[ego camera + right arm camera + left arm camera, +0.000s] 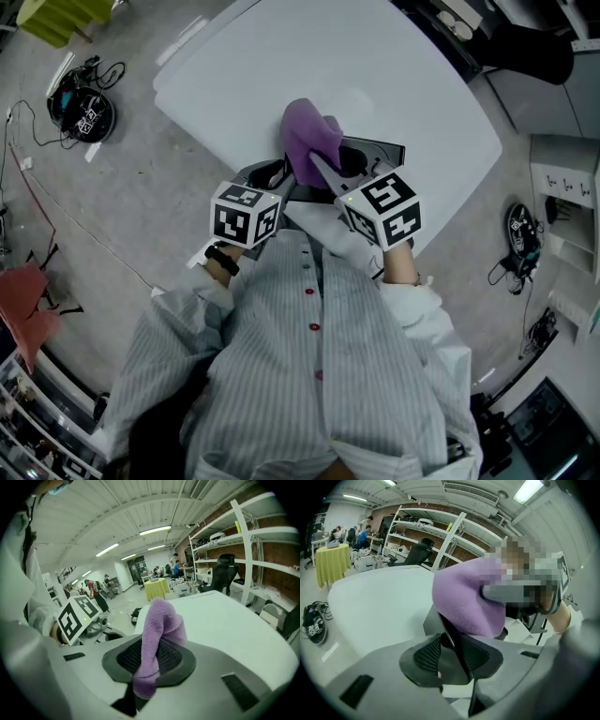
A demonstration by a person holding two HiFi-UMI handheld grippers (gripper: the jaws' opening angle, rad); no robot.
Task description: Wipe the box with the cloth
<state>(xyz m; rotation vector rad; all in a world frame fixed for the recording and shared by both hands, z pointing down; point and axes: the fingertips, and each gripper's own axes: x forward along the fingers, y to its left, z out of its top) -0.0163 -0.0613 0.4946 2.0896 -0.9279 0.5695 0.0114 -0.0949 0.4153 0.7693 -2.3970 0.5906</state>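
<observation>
Left gripper (pixel 452 656): its jaws are pinched on a thin dark edge of the box (pixel 380 155), which sits on the white counter (pixel 412 84). Right gripper (pixel 150 663): its jaws are clamped on the purple cloth (pixel 157 630), which bunches up just beyond them, above the box. The wiping looks under way or about to start. Next the cloth likely needs pressing flat and sweeping. No readable writing, only square markers.
</observation>
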